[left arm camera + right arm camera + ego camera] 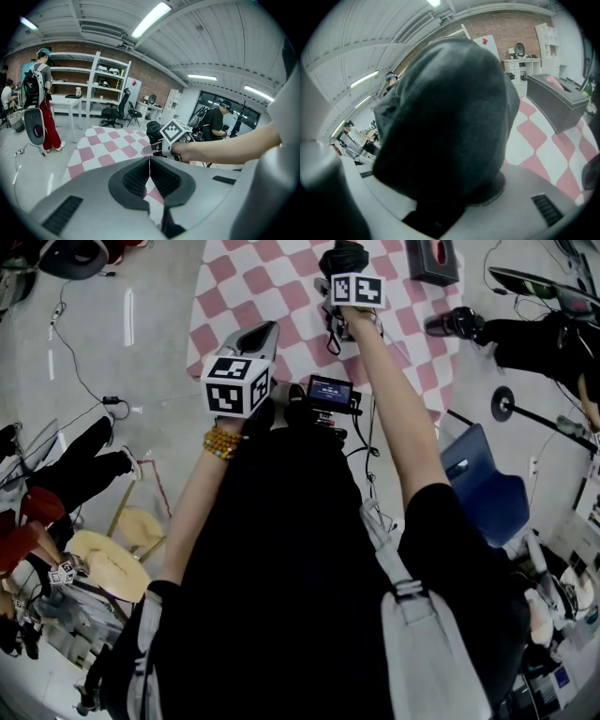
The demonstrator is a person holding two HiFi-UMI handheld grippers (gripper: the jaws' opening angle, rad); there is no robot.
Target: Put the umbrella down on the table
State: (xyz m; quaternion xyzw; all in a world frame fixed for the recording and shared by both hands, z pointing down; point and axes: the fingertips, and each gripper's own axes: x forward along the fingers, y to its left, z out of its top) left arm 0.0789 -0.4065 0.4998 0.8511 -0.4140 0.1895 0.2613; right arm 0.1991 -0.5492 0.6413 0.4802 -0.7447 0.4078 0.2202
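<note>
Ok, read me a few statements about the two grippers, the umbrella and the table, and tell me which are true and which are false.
1. The right gripper holds a dark folded umbrella. True.
2. The left gripper has its fingers spread wide. False: they are closed together with nothing between them.
3. The table is covered in blue stripes. False: its cover is pink and white checks.
4. A dark box stands on the table. True.
5. The umbrella lies free on the table with no gripper on it. False: it is clamped in the right gripper's fingers.
</note>
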